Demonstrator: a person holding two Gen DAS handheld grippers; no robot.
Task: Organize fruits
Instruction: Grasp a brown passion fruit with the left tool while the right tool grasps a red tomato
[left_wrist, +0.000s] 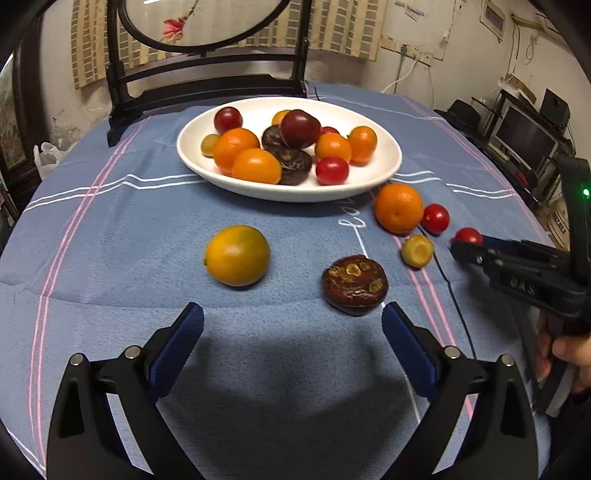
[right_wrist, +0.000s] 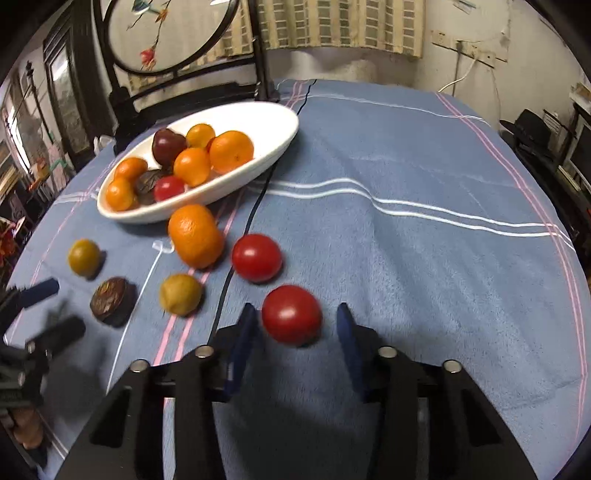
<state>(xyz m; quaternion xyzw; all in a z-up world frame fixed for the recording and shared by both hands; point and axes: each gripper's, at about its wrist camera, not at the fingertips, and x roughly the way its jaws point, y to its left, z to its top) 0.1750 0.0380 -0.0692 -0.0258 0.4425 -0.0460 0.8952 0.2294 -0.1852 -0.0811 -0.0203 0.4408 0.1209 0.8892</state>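
While the white plate (left_wrist: 384, 166) at the far side of the blue striped tablecloth (left_wrist: 110, 240) already holds a heap of oranges, red tomatoes and dark fruits, several pieces lie loose on the cloth in front of it. The left gripper (left_wrist: 291, 317) hangs low over the cloth with its jaws spread wide and nothing between them; the dark brown flat fruit (left_wrist: 354, 284) sits just beyond its right finger, and the yellow-orange citrus (left_wrist: 237, 255) lies ahead, toward the left. To the right of the plate rests a large orange (left_wrist: 399, 208), touching or nearly touching a red tomato (left_wrist: 436, 218), with a small yellow-green fruit (left_wrist: 417, 250) just in front of them.

The right gripper (right_wrist: 295, 321) points down at a second red tomato (right_wrist: 291, 314), which lies between its blue pads. The left pad is at the tomato's side, apparently touching it, while a clear gap shows between the fruit and the right pad, so the jaws are not pinching it; the picture is somewhat blurred here, so the contact on the left is hard to judge. In the left wrist view this tomato shows at the tip of the right gripper, near the cloth's right edge. A hand (left_wrist: 565, 354) grips the right tool's handle. A dark wooden stand with a round embroidered screen (left_wrist: 207, 22) rises behind the plate.
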